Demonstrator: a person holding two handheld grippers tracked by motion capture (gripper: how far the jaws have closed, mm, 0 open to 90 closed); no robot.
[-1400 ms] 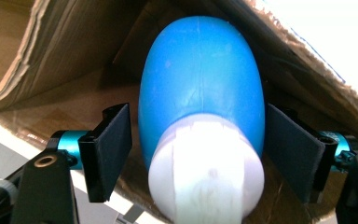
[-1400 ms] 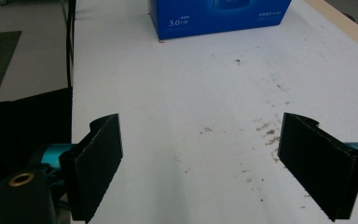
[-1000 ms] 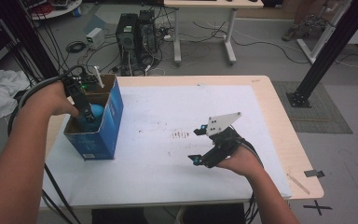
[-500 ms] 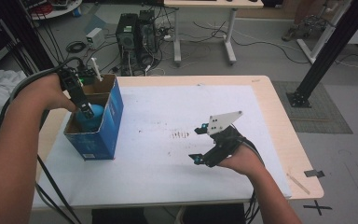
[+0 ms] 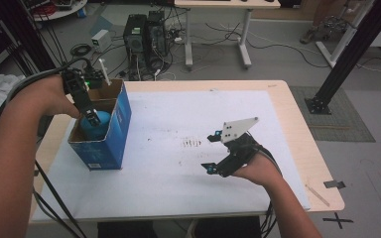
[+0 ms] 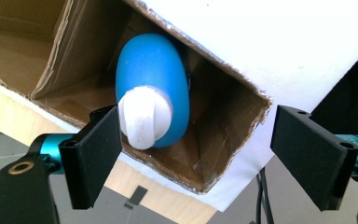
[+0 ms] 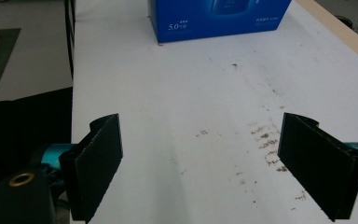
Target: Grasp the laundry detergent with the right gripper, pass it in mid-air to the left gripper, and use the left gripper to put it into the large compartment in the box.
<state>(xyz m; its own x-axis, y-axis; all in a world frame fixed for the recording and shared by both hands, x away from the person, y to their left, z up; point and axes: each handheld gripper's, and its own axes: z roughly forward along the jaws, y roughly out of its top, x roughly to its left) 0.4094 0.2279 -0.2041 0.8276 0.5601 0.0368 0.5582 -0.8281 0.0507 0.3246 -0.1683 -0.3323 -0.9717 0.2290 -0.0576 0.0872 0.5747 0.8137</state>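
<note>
Glossy blue rounded bottle sits in rough cardboard box; both grippers' jaws spread, left's just opened.

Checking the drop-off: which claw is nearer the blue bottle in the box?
Left. The left claw, open, hangs just above the blue bottle in the box; the right claw rests across the table.

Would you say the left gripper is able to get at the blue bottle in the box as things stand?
Probably yes: the left gripper hangs open over the cardboard box, whose top is open, and the blue bottle stands cap-up beside one jaw, with nothing in between.
</note>
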